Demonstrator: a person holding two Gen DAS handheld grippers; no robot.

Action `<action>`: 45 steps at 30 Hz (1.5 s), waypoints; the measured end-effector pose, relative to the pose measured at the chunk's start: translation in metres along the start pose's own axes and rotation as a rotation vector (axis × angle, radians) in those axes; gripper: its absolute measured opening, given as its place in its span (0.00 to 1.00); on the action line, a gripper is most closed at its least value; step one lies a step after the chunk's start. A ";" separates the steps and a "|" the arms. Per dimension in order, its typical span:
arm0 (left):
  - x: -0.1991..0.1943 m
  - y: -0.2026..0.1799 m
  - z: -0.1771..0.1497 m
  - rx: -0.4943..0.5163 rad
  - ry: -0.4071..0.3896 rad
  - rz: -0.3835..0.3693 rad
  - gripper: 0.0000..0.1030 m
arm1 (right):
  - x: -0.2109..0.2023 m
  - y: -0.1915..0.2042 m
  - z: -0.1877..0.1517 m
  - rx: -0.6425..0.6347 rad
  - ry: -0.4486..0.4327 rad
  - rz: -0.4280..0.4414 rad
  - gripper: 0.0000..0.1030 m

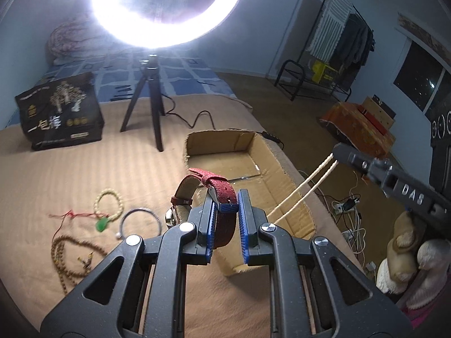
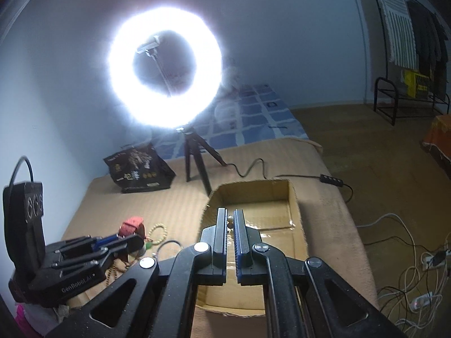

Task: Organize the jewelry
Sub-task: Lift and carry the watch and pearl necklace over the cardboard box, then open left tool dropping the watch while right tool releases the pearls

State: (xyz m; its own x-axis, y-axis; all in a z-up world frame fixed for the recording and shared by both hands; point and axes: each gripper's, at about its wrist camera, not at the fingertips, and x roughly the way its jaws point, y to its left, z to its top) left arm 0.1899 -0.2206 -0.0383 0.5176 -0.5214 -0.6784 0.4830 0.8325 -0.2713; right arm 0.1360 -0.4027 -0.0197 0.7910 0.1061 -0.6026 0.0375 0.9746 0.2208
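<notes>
A tan ribbed blanket covers the bed, soft and finely corrugated. On it stands one ring light on a black tripod, its ring glaring white, and beside the tripod one glossy black printed bag. Nearer the bed's edge lies one shallow open cardboard box, rectangular, with raw frayed rims and a strip of shiny tape across its floor.

The left gripper is clamped on a watch with a red woven fabric strap, a pale lining and a metal buckle; the strap stands in a loop above the blanket, just beside the box's near corner. The right gripper is clenched on a cream cord necklace, whose two twisted strands run taut down over the box; small pale beads show between the pads.

Four pieces lie on the blanket left of the box: one long brown bead strand, one silver bangle, one cream bead bracelet, and one green pendant on a red cord.
</notes>
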 end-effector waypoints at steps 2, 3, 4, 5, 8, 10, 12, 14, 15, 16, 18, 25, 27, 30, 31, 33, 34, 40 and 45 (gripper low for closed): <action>0.009 -0.002 0.003 0.004 0.008 -0.005 0.13 | 0.006 -0.006 -0.003 0.004 0.016 -0.013 0.01; 0.016 -0.004 0.005 0.004 0.015 -0.009 0.13 | 0.007 -0.007 -0.004 0.006 0.022 -0.017 0.01; 0.020 -0.005 0.007 0.003 0.018 -0.011 0.13 | 0.010 -0.009 -0.006 0.008 0.032 -0.023 0.01; 0.027 -0.006 0.010 0.001 0.026 -0.018 0.13 | 0.012 -0.011 -0.008 0.008 0.038 -0.026 0.01; 0.044 -0.007 0.014 0.000 0.045 -0.028 0.13 | 0.022 -0.017 -0.013 0.013 0.068 -0.037 0.01; 0.055 -0.009 0.016 -0.001 0.060 -0.026 0.13 | 0.027 -0.020 -0.016 0.018 0.086 -0.044 0.01; 0.066 -0.009 0.018 -0.008 0.076 -0.035 0.13 | 0.032 -0.023 -0.020 0.021 0.101 -0.053 0.01; 0.075 -0.008 0.019 -0.022 0.090 -0.043 0.13 | 0.037 -0.026 -0.022 0.025 0.114 -0.059 0.01; 0.080 -0.007 0.019 -0.028 0.097 -0.048 0.13 | 0.039 -0.027 -0.024 0.028 0.119 -0.061 0.01; 0.084 -0.006 0.020 -0.034 0.104 -0.051 0.13 | 0.041 -0.029 -0.025 0.034 0.126 -0.062 0.01; 0.093 -0.005 0.019 -0.036 0.119 -0.051 0.13 | 0.045 -0.032 -0.028 0.044 0.136 -0.064 0.01; 0.118 -0.005 0.013 -0.032 0.164 -0.048 0.13 | 0.060 -0.040 -0.036 0.064 0.177 -0.075 0.02; 0.122 -0.005 0.011 -0.030 0.173 -0.046 0.13 | 0.064 -0.042 -0.038 0.069 0.191 -0.074 0.02; 0.125 -0.007 0.009 -0.019 0.180 -0.036 0.13 | 0.067 -0.042 -0.039 0.072 0.201 -0.078 0.02; 0.126 -0.008 0.009 -0.017 0.180 -0.033 0.13 | 0.068 -0.042 -0.040 0.073 0.204 -0.079 0.03; 0.127 -0.007 0.009 -0.014 0.184 -0.030 0.13 | 0.069 -0.042 -0.040 0.071 0.208 -0.083 0.03; 0.128 -0.007 0.009 -0.013 0.186 -0.029 0.13 | 0.070 -0.042 -0.040 0.070 0.209 -0.083 0.10; 0.128 -0.007 0.008 -0.005 0.184 -0.006 0.40 | 0.067 -0.041 -0.039 0.062 0.196 -0.113 0.41; 0.122 -0.003 0.009 -0.006 0.176 0.001 0.41 | 0.064 -0.043 -0.038 0.074 0.176 -0.131 0.62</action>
State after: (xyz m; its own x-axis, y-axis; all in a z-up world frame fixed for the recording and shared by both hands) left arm 0.2583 -0.2882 -0.1143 0.3862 -0.4804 -0.7874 0.4780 0.8343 -0.2746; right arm 0.1614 -0.4305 -0.0971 0.6577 0.0192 -0.7531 0.1821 0.9660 0.1837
